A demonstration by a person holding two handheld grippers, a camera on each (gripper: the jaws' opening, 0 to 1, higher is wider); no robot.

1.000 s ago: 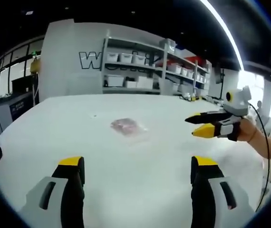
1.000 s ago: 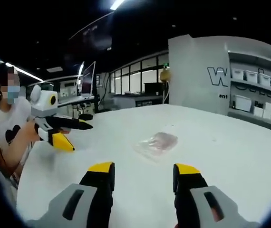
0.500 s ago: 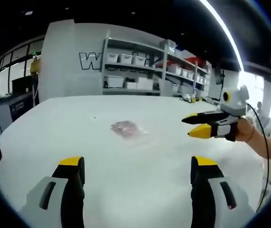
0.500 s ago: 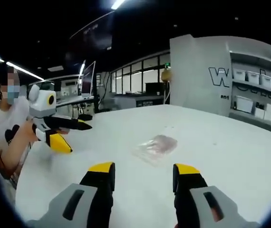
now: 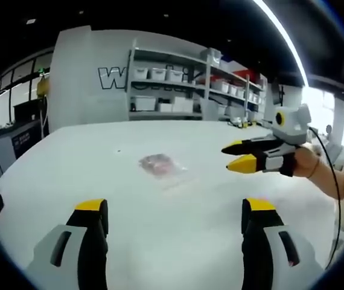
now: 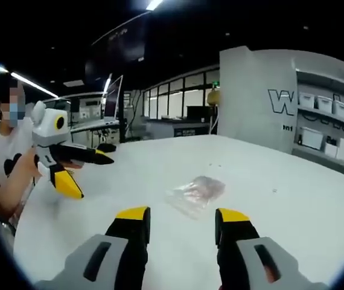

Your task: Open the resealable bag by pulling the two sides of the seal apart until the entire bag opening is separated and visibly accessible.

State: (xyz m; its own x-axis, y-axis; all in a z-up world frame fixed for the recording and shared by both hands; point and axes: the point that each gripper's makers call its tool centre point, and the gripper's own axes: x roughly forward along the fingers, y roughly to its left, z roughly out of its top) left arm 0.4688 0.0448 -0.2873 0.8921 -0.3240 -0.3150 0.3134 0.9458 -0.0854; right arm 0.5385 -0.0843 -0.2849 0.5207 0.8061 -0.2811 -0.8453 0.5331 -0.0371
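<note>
White and wide, the matte surface (image 5: 178, 229) runs out beneath both claws. Nearest in the left gripper view, the left claw (image 5: 172, 211) stands spread, its yellow-tipped black jaws well apart and holding nothing. Ahead of it, slightly left of centre, lies the small clear resealable plastic bag with pinkish contents (image 5: 160, 164), flat on the surface and untouched. The right claw (image 5: 239, 154) hovers off to the bag's right, jaws parted. In the right gripper view the right claw (image 6: 178, 216) is likewise spread and empty, the bag (image 6: 197, 192) just ahead between its jaw lines, the left claw (image 6: 90, 175) well to the left. Beyond stand grey metal shelves with white bins (image 5: 172, 84) and a grey wall panel with large white letters (image 6: 262, 96).
</note>
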